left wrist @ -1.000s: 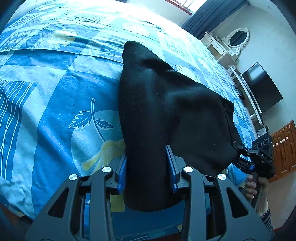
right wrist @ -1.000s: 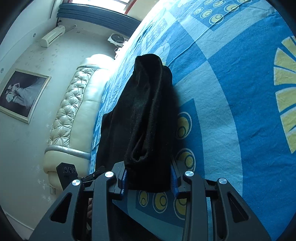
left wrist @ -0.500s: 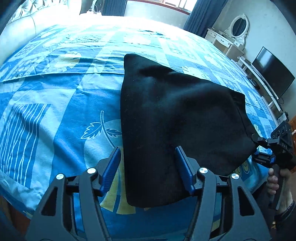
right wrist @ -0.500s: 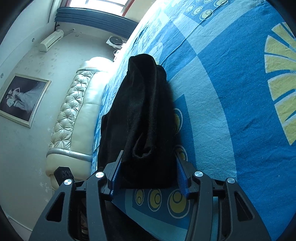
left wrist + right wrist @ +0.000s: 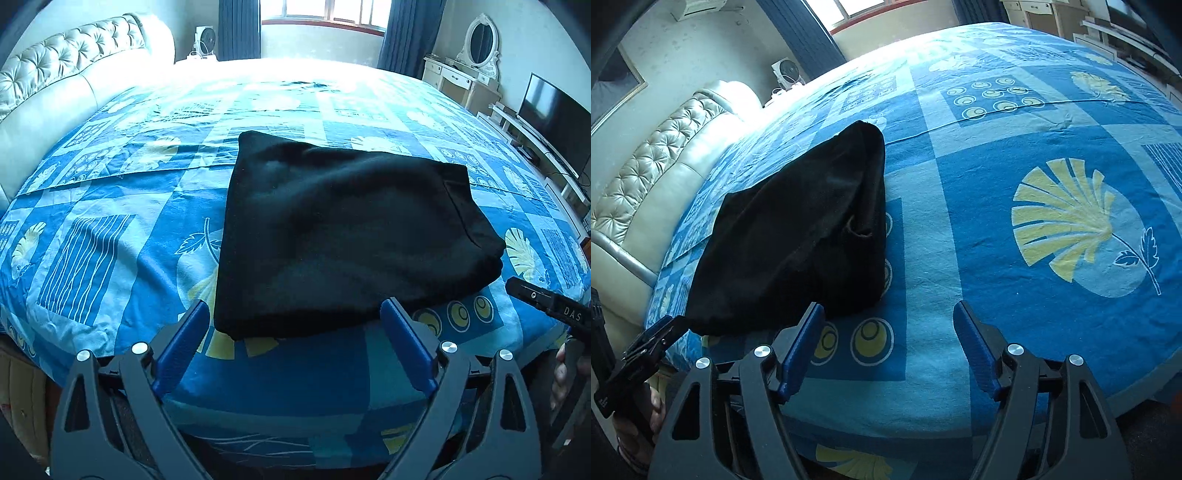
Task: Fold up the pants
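The black pants point(image 5: 343, 236) lie folded into a flat packet on the blue patterned bedsheet point(image 5: 110, 236). In the right wrist view the same pants point(image 5: 798, 243) sit to the left, a loose fold showing on the near side. My left gripper point(image 5: 295, 314) hangs just off the packet's near edge, its jaws opening wide, pads clear of the cloth. My right gripper point(image 5: 888, 314) is pulled back to the right of the pants, jaws opening, with only sheet between them. Each view catches the other gripper at its edge, held by a hand.
A tufted cream headboard point(image 5: 66, 74) runs along the left of the bed. A dresser with an oval mirror point(image 5: 480, 37) and a TV point(image 5: 554, 110) stand at the right. A fan point(image 5: 207, 37) stands under the window. The bed's near edge is right below both grippers.
Both grippers let go of the pants, spread their jaws and drew back and up. The pants dropped from a held-up drape into a flat folded packet on the sheet.
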### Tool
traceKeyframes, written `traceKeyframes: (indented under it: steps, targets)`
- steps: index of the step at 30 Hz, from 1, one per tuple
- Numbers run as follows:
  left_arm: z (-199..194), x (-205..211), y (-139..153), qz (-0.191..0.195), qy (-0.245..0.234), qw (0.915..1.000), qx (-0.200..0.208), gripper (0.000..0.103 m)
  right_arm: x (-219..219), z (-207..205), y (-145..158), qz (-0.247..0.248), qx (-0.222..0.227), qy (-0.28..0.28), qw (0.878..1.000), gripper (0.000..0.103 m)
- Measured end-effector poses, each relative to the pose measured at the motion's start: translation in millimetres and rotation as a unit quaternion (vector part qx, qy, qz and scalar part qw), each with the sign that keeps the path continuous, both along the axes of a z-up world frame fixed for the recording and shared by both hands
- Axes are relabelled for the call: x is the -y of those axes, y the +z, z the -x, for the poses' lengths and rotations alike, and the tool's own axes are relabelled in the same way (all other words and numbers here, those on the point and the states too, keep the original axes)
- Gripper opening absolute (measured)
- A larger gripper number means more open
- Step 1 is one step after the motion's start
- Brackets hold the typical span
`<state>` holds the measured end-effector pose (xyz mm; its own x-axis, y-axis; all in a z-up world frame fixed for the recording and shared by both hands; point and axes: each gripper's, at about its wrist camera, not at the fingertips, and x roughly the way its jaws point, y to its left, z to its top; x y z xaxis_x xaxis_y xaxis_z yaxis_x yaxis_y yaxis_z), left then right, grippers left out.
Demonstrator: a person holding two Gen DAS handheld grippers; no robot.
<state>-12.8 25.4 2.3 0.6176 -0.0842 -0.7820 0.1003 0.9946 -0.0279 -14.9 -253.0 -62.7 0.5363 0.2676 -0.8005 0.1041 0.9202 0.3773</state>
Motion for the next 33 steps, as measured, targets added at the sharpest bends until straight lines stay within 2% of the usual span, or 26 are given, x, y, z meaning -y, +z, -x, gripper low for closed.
traceKeyframes:
  steps: [8,10,15,20,24,28,33]
  targets:
    - [13.2,0.0,-6.1,-0.003,0.029,0.9995,0.009,0.096,-40.7,9.8,1.8,0.068,0.016,0.055,0.996,0.073]
    - [13.6,0.0,-10.1,-0.008,0.024,0.9997,0.000,0.096,-45.7,10.9,2.9,0.078,0.020,0.063,0.995,0.073]
    - [12.4,-9.7,-10.5,0.016,0.043,0.9989,-0.010,0.096,-43.6,13.6,4.2,0.081,0.023,0.055,0.995,0.074]
    - [14.4,-6.9,-8.0,0.004,0.039,0.9992,-0.001,0.096,-37.5,14.1,1.2,0.080,0.017,0.047,0.996,0.075]
    - [12.1,-4.9,-9.0,0.015,0.027,0.9994,-0.013,0.096,-34.4,13.1,-2.3,0.079,0.010,0.043,0.996,0.075]
    - [14.1,0.8,-8.5,-0.004,0.020,0.9998,-0.004,0.096,-36.7,13.4,-4.3,0.077,0.006,0.047,0.996,0.075]
    - [13.9,0.8,-9.1,-0.006,0.024,0.9997,-0.005,0.096,-40.4,13.9,-4.5,0.079,0.006,0.054,0.995,0.075]
